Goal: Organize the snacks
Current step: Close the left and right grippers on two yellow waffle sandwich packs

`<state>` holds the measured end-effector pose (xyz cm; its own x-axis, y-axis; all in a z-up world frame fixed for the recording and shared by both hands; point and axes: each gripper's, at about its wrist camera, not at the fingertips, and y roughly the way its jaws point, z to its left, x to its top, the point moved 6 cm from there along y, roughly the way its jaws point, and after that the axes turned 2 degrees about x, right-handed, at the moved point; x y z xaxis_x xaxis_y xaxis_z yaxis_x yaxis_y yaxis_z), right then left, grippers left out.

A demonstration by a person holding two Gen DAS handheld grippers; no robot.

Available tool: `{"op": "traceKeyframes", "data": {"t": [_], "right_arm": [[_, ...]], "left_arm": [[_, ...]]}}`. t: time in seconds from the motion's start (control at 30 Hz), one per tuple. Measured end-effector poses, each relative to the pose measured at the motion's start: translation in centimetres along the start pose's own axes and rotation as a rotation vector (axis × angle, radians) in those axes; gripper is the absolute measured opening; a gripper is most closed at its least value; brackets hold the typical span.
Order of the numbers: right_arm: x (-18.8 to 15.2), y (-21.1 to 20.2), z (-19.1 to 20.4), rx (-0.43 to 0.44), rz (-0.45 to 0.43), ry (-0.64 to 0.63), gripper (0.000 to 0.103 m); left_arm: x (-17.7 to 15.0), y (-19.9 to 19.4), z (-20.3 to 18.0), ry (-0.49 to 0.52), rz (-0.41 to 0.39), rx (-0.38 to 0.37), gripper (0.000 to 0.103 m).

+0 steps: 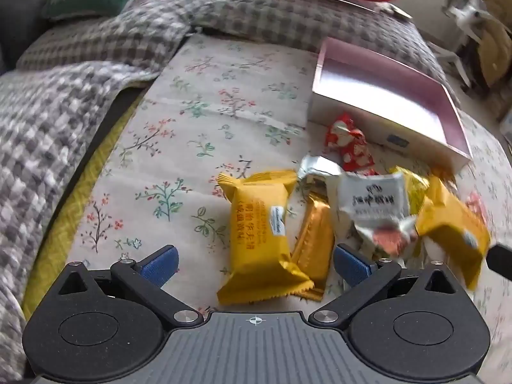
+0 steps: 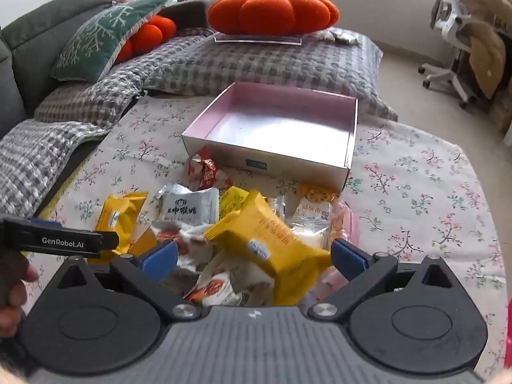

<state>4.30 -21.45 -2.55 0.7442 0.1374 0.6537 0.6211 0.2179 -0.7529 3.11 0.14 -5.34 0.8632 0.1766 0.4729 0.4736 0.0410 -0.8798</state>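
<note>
Floral-clothed desk: empty pink box sits far, mouth up, ready for filling. Snack packets heaped just near it. Our left tongs and right tongs gape apart, clamping nothing, angled down over yellow packets to pick.

Soft daylight, fisheye-bent edges, motion blur on the nearest snacks

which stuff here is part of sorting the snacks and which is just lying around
For the job: yellow packet, gold bar, silver packet, red packet, tilted yellow packet, pink box, left gripper, right gripper.

Just lying about: pumpkin cushion, green pillow, checked blanket, office chair.
</note>
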Motion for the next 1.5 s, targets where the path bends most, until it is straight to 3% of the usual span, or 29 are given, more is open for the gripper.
{"op": "traceKeyframes", "data": {"t": [0.13, 0.33, 0.53, 0.83, 0.93, 1.0, 1.1, 1.17, 1.3, 1.5], "right_arm": [[-0.4, 1.1, 0.0, -0.007, 0.000, -0.111, 0.101], [0.3, 2.9, 0.0, 0.061, 0.054, -0.210, 0.097], [-0.7, 4.5, 0.3, 0.043, 0.095, -0.334, 0.092], [-0.6, 6.6, 0.4, 0.051, 0.142, -0.361, 0.081], [-0.9, 7.0, 0.5, 0.054, 0.157, -0.362, 0.075], [-1.1, 7.2, 0.3, 0.052, 0.168, -0.356, 0.066], [-1.2, 7.4, -0.1, 0.046, 0.180, -0.332, 0.059], [-1.2, 7.5, 0.0, 0.050, 0.185, -0.322, 0.058], [-1.3, 7.3, 0.2, 0.063, 0.186, -0.314, 0.043], [-0.9, 7.0, 0.1, 0.079, 0.174, -0.275, 0.039]], "left_arm": [[0.7, 0.7, -0.4, -0.001, -0.007, 0.024, 0.103], [0.6, 2.7, -0.2, -0.020, 0.034, 0.039, 0.101], [0.2, 3.7, -1.1, -0.016, 0.051, 0.037, 0.101], [0.0, 5.2, -1.1, -0.019, 0.079, 0.018, 0.092], [0.2, 5.1, -0.9, -0.007, 0.055, 0.014, 0.085], [0.3, 4.9, -1.0, 0.003, 0.039, 0.015, 0.077], [0.4, 4.6, -1.1, -0.002, 0.036, -0.008, 0.060], [0.6, 4.5, -1.1, 0.013, 0.024, 0.013, 0.040], [0.6, 4.4, -1.0, -0.007, 0.026, -0.011, 0.039], [0.8, 3.7, -1.0, -0.007, 0.011, -0.022, 0.038]]}}
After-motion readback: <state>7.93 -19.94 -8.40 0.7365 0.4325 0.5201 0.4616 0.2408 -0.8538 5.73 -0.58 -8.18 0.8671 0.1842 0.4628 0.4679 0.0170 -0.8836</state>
